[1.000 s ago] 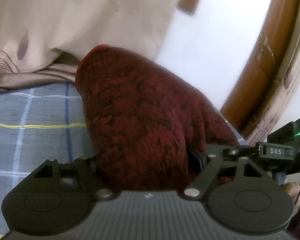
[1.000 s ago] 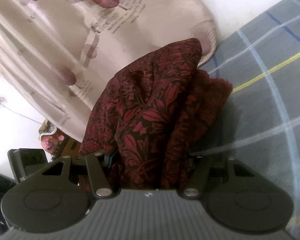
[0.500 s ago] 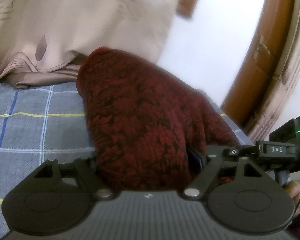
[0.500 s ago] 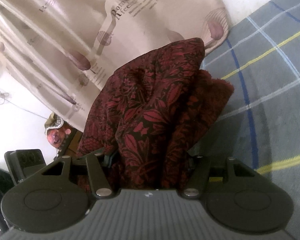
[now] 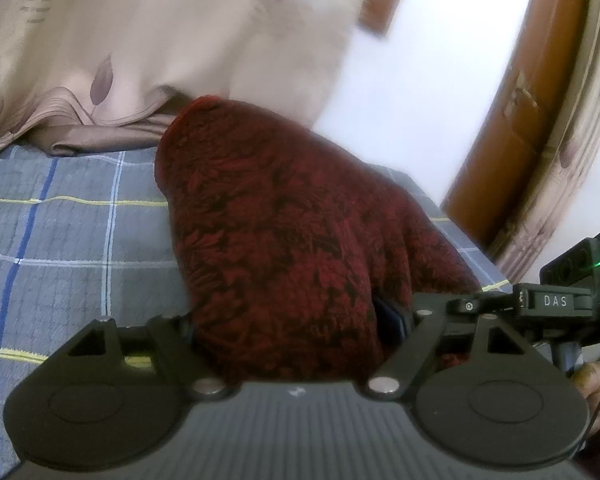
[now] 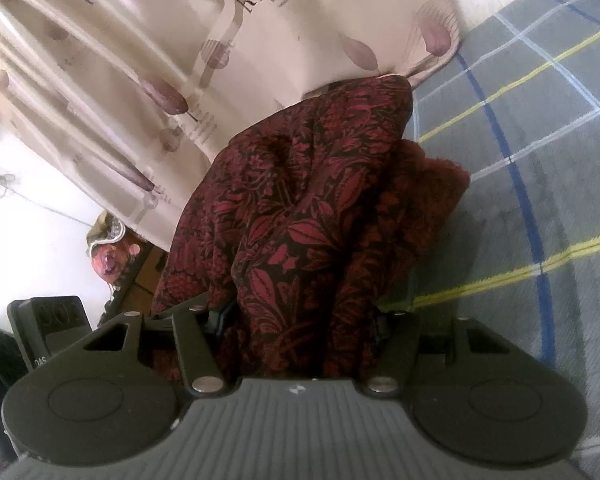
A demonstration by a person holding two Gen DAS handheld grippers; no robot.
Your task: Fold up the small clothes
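A home bedroom: a bed (image 5: 68, 248) under a plaid sheet, a printed curtain (image 6: 140, 60) behind, a wooden door frame (image 5: 500, 128).

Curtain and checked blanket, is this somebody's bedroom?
Probably a bedroom: a grey checked bedsheet lies under the dark red patterned garment, a beige printed curtain hangs behind, and a wooden frame stands beside.

A garment (image 5: 284, 248) fills the middle of both wrist views, bunched between the jaws of the left gripper (image 5: 296, 320) and the right gripper (image 6: 300, 320), so their fingertips are hidden. Below and to the side of it lies a checked bed cover (image 5: 60, 248). Behind the garment a curtain (image 5: 120, 40) hangs, its hem resting on the cover. In the left wrist view a wooden door frame (image 5: 512, 120) stands at the right, and the other gripper's body shows at the lower right edge.
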